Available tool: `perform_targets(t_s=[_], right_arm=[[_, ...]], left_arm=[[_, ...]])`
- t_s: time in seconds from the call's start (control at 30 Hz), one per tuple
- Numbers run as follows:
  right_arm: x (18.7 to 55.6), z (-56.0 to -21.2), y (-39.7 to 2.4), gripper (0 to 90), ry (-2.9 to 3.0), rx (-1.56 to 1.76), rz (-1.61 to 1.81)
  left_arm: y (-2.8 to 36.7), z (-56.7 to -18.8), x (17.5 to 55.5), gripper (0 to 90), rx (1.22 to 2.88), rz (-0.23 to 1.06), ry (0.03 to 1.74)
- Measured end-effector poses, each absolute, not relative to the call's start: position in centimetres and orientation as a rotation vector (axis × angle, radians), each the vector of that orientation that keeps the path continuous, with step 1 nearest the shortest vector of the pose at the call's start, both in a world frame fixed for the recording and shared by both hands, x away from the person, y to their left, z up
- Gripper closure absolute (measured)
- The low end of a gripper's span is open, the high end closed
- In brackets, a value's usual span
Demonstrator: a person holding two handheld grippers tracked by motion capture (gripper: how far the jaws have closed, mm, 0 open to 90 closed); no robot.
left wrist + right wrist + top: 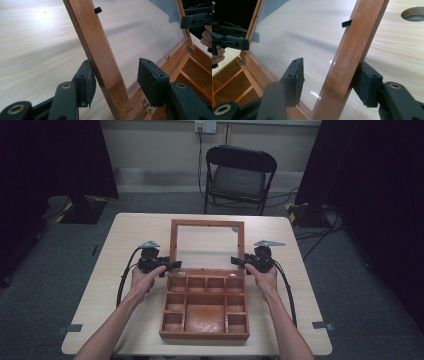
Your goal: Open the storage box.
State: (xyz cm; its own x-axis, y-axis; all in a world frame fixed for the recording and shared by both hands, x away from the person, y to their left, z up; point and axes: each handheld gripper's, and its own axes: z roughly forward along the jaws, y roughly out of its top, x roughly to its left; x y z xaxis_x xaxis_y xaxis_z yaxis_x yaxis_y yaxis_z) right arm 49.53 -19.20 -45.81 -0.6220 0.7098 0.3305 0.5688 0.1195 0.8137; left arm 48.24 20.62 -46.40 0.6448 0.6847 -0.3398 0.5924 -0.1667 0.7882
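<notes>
While upright, the lid (207,223) sits between both tools' jaws.

Left gripper (175,265) and right gripper (235,262) are matt black two-jaw hand tools, each topped by a grey three-cornered plate and trailing a black cable along the forearm. The jaws are dark, blocky rectangular pads with small recessed screw holes, carried on black link arms joined by brass-coloured round rivets. Both forearms are bare, no sleeves in view.
</notes>
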Motion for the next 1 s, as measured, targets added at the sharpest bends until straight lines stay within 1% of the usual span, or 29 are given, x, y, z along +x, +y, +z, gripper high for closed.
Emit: perform_targets(t_s=[0.1,0.23,0.47,0.6,0.63,0.7,1.0], right_arm=[[49.6,-45.9,-19.2,44.1,2.241,1.298,1.525],[49.7,-46.0,-19.0,41.9,2.235,1.302,1.511],[50.0,-46.8,-18.4,31.9,2.245,1.332,1.470],[50.1,-47.0,-18.3,28.8,2.249,1.344,1.456],[50.2,-47.2,-18.3,25.7,2.243,1.360,1.441],[50.2,-47.3,-18.4,24.7,2.241,1.370,1.441],[50.2,-47.6,-18.0,21.1,2.249,1.374,1.394]], left_arm=[[20.8,-46.6,48.4,48.9,1.835,0.084,1.023],[20.9,-46.7,48.5,49.0,1.835,0.084,1.028],[21.0,-47.1,48.7,44.7,1.849,0.075,1.031],[21.0,-47.3,48.8,42.6,1.861,0.070,1.052],[21.0,-47.4,48.9,40.4,1.858,0.056,1.059],[21.1,-47.8,49.1,39.0,1.852,0.031,1.069],[21.2,-47.9,49.2,38.6,1.844,0.013,1.081]])
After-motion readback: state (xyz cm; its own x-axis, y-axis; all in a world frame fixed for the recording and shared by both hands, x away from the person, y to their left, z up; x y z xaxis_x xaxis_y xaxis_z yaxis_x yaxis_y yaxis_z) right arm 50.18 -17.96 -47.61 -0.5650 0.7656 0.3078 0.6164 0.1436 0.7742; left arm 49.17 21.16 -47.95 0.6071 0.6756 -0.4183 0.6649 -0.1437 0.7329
